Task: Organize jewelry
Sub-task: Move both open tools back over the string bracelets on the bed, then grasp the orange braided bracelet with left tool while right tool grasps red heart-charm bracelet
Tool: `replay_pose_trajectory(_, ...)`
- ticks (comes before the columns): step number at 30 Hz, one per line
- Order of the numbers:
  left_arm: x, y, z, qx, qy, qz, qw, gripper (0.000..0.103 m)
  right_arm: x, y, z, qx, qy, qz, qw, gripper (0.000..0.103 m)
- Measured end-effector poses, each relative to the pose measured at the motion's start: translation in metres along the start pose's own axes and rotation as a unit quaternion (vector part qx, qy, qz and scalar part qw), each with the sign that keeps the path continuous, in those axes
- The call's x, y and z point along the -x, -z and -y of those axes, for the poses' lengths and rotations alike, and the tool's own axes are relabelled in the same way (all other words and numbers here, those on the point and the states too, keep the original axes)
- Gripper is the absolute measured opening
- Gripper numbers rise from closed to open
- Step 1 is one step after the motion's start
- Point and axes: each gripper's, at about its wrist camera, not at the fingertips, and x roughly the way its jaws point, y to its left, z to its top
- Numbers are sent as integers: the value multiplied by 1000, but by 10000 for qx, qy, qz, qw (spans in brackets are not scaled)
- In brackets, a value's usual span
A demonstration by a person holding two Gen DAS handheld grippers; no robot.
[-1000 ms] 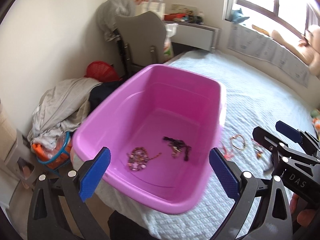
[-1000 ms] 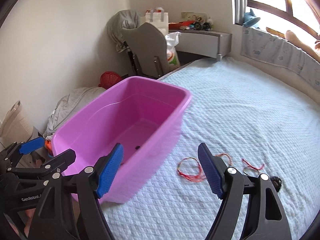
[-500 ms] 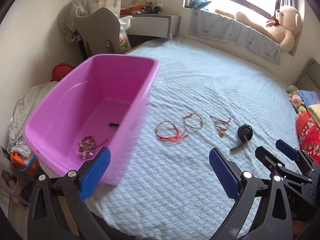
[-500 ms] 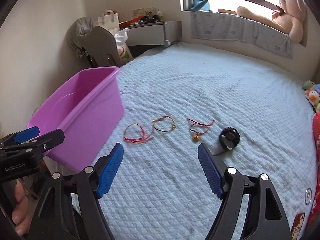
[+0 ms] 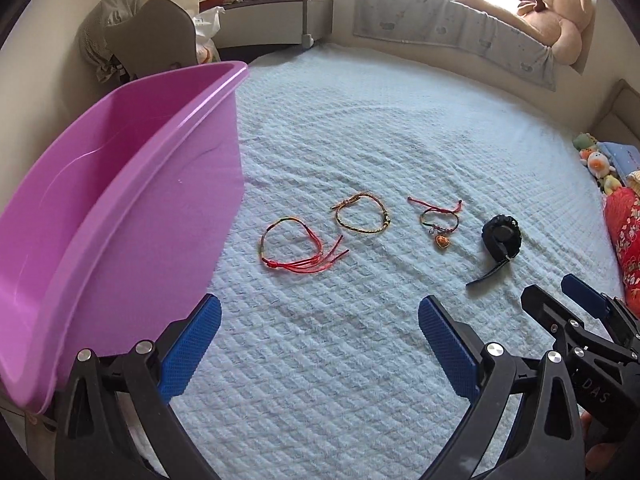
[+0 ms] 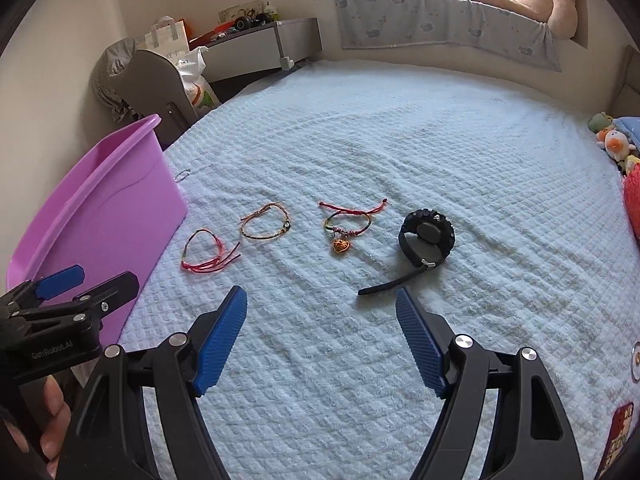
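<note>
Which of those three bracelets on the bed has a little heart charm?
The bracelet nearest the black watch, farthest from the pink tub. An orange heart hangs from it; the other two have none.

A bright magenta-pink plastic tub fills the left of the left wrist view. The bedspread is pale blue with a quilted diamond pattern. On it, from left to right across the middle, lie a red cord bracelet with green and yellow strands, an olive and gold braided bracelet, a red cord bracelet with an orange heart charm, and a black wristwatch. Both grippers' pads are textured royal blue on black frames. At upper right sits a cream teddy bear.
</note>
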Motion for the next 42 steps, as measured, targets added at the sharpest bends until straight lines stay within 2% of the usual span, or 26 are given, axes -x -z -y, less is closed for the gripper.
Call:
replay_pose_trajectory(6,-47,-17,12,-173,-118,-32,9998,97,-51,-8,15,-121,-22,-207,9997,73)
replay_pose_trajectory(12,-101,-33,15,-170,-200,-276,9993,97,-96,-18,24,-164,-85,-455,9988,73)
replay_pose_trajectory(22,-156,-49,27,-370,-93,-411,9984,97,-148,-37,30,-41,-93,-594,9982,73)
replay_pose_trajectory(33,-190,-58,32,-456,-43,-493,9977,97,-178,-40,37,-18,-106,-649,9978,73)
replay_pose_trajectory(37,-188,-54,33,-489,140,-487,9975,97,-179,-41,38,7,-154,-618,9980,73)
replay_pose_trajectory(42,-190,-52,39,-592,152,-481,9970,97,-180,-43,40,29,-159,-586,9982,73)
